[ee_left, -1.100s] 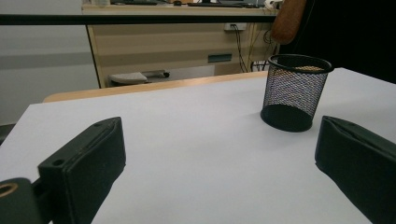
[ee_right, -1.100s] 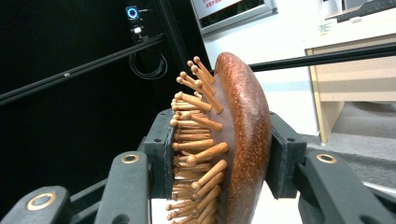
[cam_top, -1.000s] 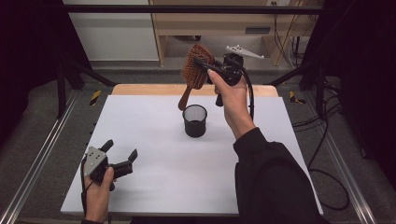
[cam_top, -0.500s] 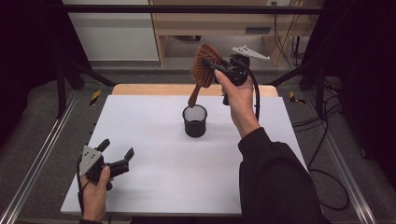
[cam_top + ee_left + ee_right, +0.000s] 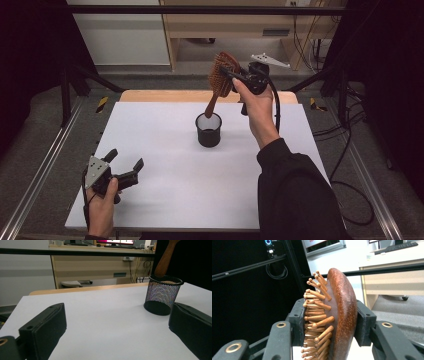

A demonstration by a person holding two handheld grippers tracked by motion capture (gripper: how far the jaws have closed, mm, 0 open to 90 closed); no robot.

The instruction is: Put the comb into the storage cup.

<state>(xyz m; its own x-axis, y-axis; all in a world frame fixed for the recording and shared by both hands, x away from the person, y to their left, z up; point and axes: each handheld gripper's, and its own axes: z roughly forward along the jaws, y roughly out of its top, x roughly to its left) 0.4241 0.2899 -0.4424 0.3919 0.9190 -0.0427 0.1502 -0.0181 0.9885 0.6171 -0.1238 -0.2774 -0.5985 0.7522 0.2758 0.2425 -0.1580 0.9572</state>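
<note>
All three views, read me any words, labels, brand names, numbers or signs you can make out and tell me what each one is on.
No text can be read in any view.
Monitor behind the table in the left gripper view: a bright strip, too blurred to read.
Framed screen at the top of the right gripper view: cut off and blurred.
Hairbrush, mesh cup, left gripper and right gripper: no markings visible.

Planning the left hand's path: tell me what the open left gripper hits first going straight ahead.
Probably nothing: the left gripper faces bare white tabletop; the black mesh cup sits right of its line.
</note>
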